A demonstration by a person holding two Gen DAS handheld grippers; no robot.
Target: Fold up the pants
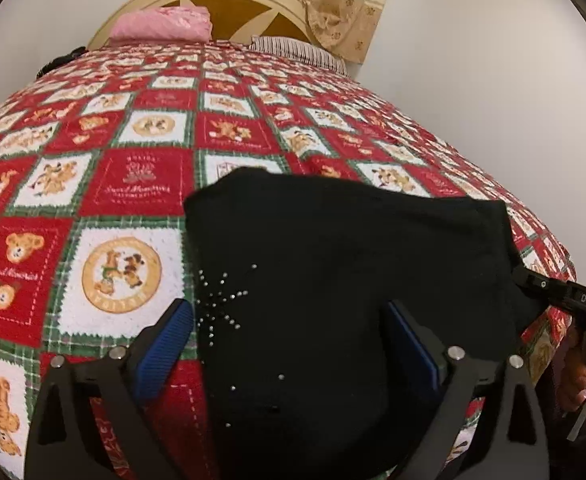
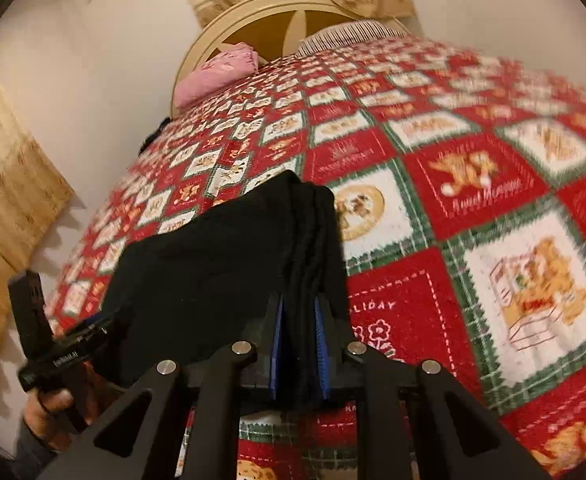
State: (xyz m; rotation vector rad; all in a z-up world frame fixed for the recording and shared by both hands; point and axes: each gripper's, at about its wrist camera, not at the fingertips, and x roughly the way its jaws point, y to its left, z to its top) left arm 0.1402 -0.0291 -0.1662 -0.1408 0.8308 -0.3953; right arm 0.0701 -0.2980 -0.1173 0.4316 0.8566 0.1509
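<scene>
The black pants lie on the bed, on the red checked blanket, already folded into a thick bundle near the bed's front edge. The right gripper is clenched on the stacked edge of this bundle; in the right wrist view several layers of black cloth sit pressed between its blue pads. The left gripper is released: its jaws stand wide, one finger on each side of the cloth near the small shiny studs, and the pads do not press on it. I judge that the step in hand is the last fold or the final tidying of the bundle. To do it well, the right gripper should keep all the layers together, because a loose inner layer can slide out and spoil the straight edge. The left gripper should close only when the cloth is deep between its pads, taking every layer, not only the top one. Both hands should then move together and low over the blanket, so that the soft cloth does not sag and open between them.
</scene>
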